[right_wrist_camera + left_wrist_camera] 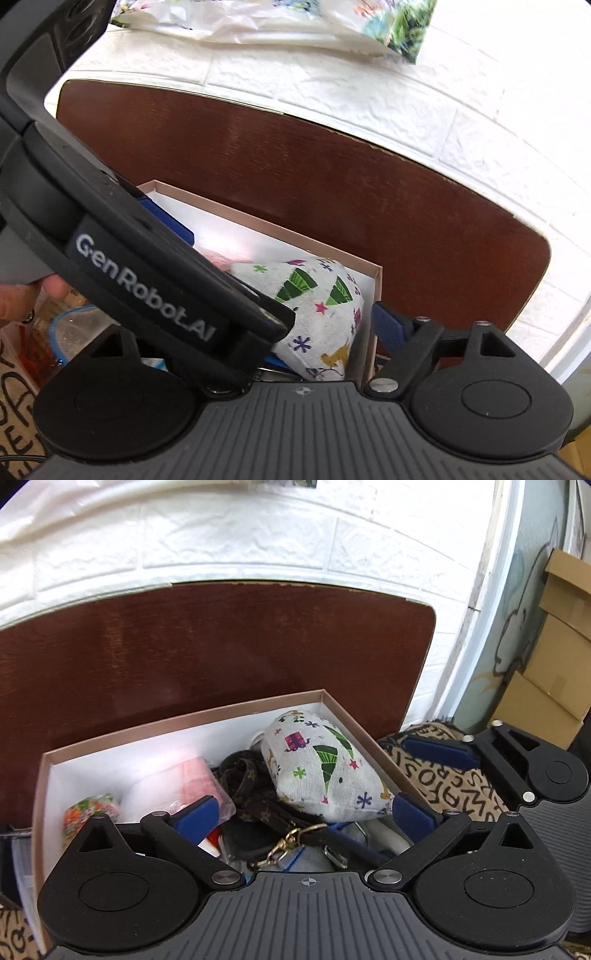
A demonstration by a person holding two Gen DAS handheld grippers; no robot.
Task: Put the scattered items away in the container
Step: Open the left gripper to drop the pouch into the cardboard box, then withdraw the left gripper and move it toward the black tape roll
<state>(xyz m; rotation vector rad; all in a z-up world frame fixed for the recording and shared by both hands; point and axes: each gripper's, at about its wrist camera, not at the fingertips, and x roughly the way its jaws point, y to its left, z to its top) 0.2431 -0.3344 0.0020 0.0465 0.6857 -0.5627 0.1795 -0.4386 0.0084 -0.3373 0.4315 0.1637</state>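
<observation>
An open cardboard box (184, 722) with a white inside holds a white pouch (321, 771) printed with green trees, a brown monogram strap (251, 786), a pink packet (192, 779) and a gold clasp (284, 845). My left gripper (304, 814) hangs open over the box, its blue pads (199, 816) wide apart and the pouch's near end lying loose between them. My right gripper (295, 325) is open too. Its right pad (388, 325) is outside the box wall (373, 332), and its left finger is hidden behind the left gripper's body (147, 288). The pouch (317, 310) rests against that wall.
The box stands in front of a dark brown wooden board (221, 646) against a white brick wall. Letter-printed beige fabric (454, 775) lies right of the box, with stacked cardboard boxes (554, 646) beyond it. A hand (22, 295) and a blue-rimmed clear tub (70, 332) are at the left.
</observation>
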